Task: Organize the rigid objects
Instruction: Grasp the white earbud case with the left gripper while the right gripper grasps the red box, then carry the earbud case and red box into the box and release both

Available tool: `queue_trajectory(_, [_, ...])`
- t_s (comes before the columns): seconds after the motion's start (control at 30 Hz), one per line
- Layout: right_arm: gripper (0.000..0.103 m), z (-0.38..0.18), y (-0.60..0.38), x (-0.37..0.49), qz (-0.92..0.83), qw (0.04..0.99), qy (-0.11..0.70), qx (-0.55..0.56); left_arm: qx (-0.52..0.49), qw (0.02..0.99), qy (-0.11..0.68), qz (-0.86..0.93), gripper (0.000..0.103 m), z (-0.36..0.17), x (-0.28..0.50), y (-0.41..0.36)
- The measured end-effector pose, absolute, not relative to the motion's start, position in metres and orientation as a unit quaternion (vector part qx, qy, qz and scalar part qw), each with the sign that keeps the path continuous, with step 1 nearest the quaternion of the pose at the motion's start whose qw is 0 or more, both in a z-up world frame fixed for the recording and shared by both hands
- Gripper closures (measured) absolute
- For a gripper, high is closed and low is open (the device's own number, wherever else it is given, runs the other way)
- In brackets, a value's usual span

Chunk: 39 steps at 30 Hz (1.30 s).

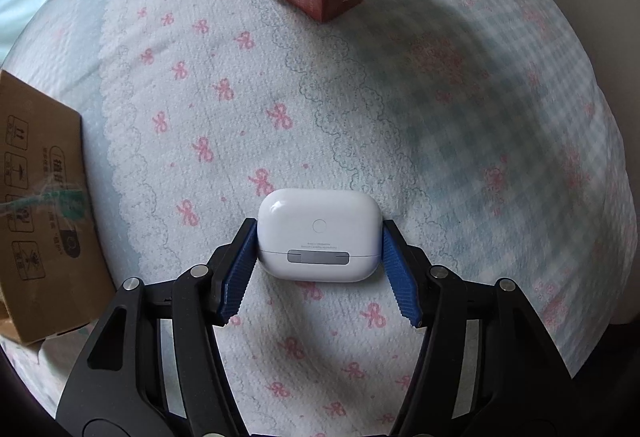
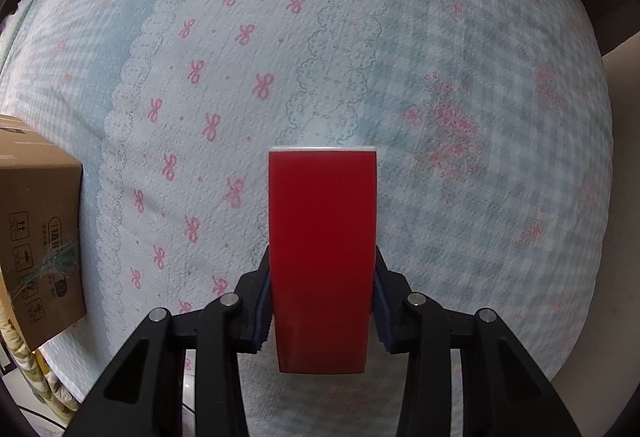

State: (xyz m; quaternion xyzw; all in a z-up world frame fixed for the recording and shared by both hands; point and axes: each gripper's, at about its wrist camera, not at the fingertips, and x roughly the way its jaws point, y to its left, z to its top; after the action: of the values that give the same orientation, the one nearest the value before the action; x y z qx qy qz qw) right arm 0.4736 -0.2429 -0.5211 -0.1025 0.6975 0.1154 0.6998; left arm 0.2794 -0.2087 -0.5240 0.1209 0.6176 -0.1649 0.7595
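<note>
On the bedspread (image 1: 360, 97), both pickups look made but nothing is put away yet: the cardboard box (image 1: 36, 205) at the left edge seems the likely destination. Left gripper (image 1: 319, 257) has its jaws pinching a glossy white earbud case (image 1: 319, 237); right gripper (image 2: 322, 301) pinches a long red carton (image 2: 322, 257) with plain, smooth faces.

Left claw (image 1: 320, 257) and right claw (image 2: 322, 301) both point down, clamped
</note>
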Motion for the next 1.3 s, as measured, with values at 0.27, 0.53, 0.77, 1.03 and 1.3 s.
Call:
queue_trajectory(0.27, [0.065, -0.493, -0.256, 0.463, 0.116, 0.715, 0.684, -0.085, 0.113, 0.772, 0.606, -0.157, 0.046, -0.502, 0.281, -0.195])
queue_trajectory(0.53, [0.065, -0.428, -0.263, 0.446, 0.110, 0.742, 0.657, -0.080, 0.096, 0.792, 0.584, -0.148, 0.046, -0.456, 0.269, -0.177])
queue_trajectory(0.77, [0.065, -0.359, -0.262, 0.417, 0.106, 0.767, 0.629, -0.070, 0.056, 0.817, 0.560, -0.131, 0.046, -0.390, 0.259, -0.159])
queue_trajectory(1.03, [0.065, -0.273, -0.243, 0.373, 0.123, 0.793, 0.594, -0.060, 0.027, 0.845, 0.526, -0.097, 0.046, -0.296, 0.252, -0.110])
queue_trajectory(1.3, [0.065, -0.216, -0.192, 0.335, 0.152, 0.809, 0.565, -0.057, -0.007, 0.861, 0.505, -0.060, 0.046, -0.227, 0.251, -0.028])
